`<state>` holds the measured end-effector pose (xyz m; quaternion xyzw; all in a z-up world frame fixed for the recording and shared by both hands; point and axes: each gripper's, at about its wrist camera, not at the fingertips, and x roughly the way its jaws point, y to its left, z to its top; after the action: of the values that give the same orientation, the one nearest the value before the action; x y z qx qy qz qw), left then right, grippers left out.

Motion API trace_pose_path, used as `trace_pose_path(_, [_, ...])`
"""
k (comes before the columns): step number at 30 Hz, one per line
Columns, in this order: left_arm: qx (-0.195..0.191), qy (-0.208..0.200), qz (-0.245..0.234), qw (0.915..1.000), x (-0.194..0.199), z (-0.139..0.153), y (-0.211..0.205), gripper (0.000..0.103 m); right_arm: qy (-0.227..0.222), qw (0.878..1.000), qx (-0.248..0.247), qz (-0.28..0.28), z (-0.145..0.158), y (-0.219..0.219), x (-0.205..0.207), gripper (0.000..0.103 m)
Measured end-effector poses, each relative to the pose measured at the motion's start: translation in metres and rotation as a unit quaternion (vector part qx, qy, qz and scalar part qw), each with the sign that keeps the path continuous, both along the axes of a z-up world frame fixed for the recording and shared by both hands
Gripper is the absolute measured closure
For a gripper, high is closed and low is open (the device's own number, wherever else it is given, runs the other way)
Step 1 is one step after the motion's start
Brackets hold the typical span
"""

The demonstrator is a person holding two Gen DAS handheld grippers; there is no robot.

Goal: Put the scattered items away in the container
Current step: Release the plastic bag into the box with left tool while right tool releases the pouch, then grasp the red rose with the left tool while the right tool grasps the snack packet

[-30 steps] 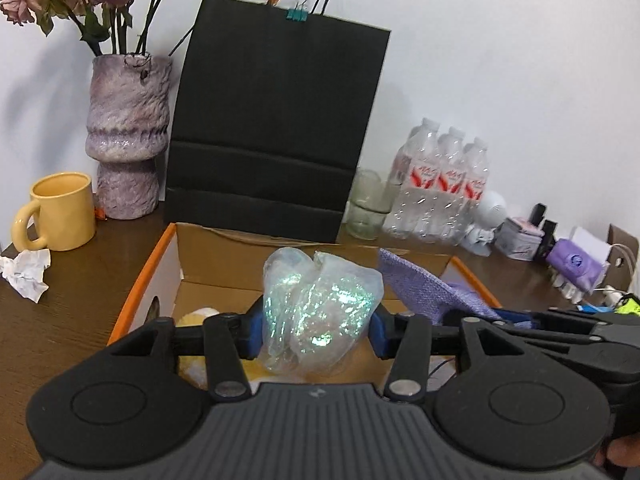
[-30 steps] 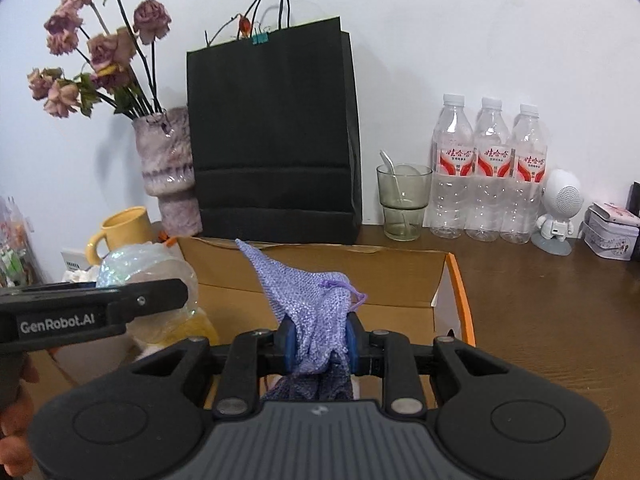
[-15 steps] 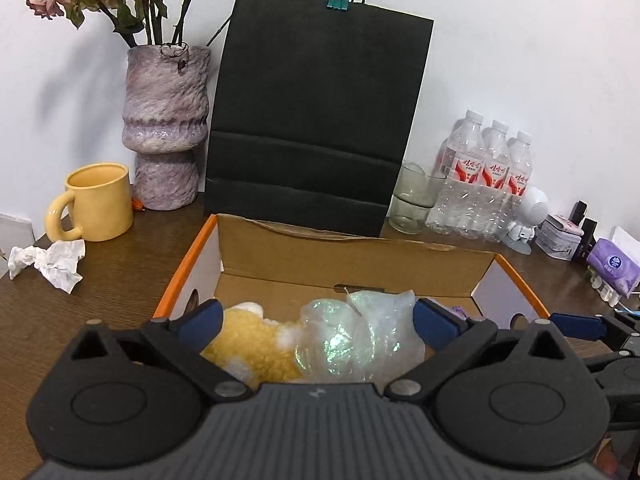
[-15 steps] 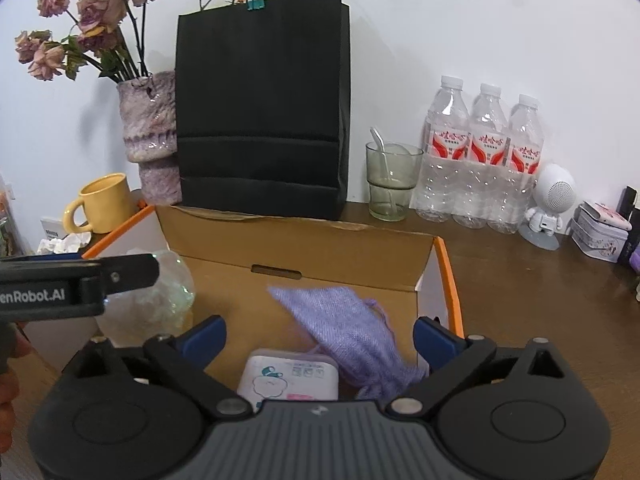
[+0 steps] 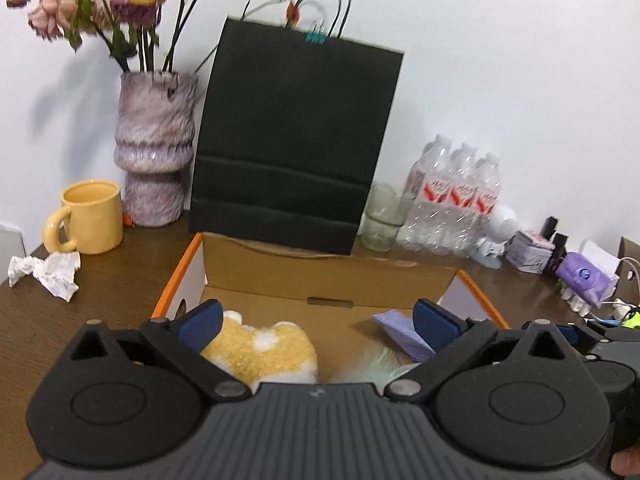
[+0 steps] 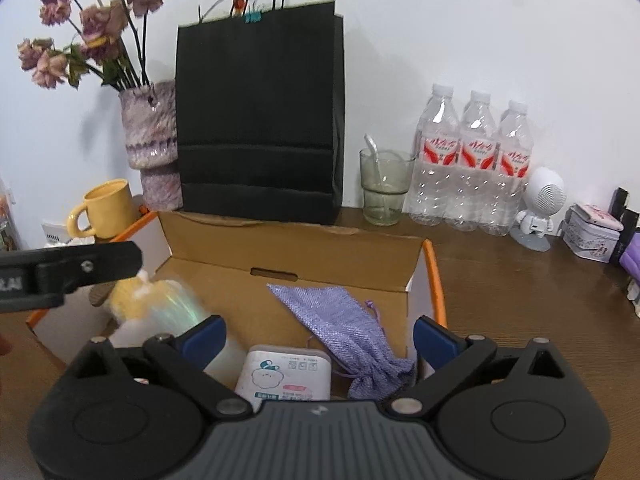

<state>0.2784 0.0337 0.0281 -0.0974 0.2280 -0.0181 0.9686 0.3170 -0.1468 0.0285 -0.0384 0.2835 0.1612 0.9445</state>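
An open cardboard box with orange edges [image 5: 320,278] [image 6: 304,248] holds a yellow fluffy item [image 5: 260,350], an iridescent plastic bag [image 6: 176,312], a purple woven pouch [image 6: 344,328] and a white tissue pack [image 6: 286,372]. The pouch's tip shows in the left wrist view [image 5: 396,326], the bag as a blur [image 5: 372,364]. My left gripper [image 5: 318,322] is open and empty above the box's left half. My right gripper [image 6: 318,336] is open and empty above the box's right half. The left gripper's side shows in the right wrist view [image 6: 68,270].
Behind the box stand a black paper bag [image 5: 292,148], a purple vase with dried flowers [image 5: 154,152], a yellow mug [image 5: 90,216], a glass [image 6: 384,188] and water bottles [image 6: 472,168]. Crumpled paper [image 5: 48,270] lies left. A white speaker figure [image 6: 538,208] and small boxes [image 6: 592,234] sit right.
One second ago both grippers were shut, left on the iridescent bag, right on the purple pouch. Both opened; bag and pouch dropped into the box. Both grippers have since lifted slightly.
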Motion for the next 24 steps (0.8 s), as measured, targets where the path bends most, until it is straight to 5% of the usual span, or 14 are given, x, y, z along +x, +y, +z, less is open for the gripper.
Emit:
trace_pose_path(10, [0.008, -0.007, -0.004, 0.9999, -0.057, 0.005, 0.005, 0.000, -0.017, 1.000, -0.003, -0.004, 0.006, -0.033, -0.061, 0.002])
trace_pose_path(24, [0.006, 0.035, 0.007, 0.9993, -0.114, -0.037, 0.022, 0.000, 0.023, 0.999, -0.017, -0.029, -0.039, -0.067, -0.107, 0.001])
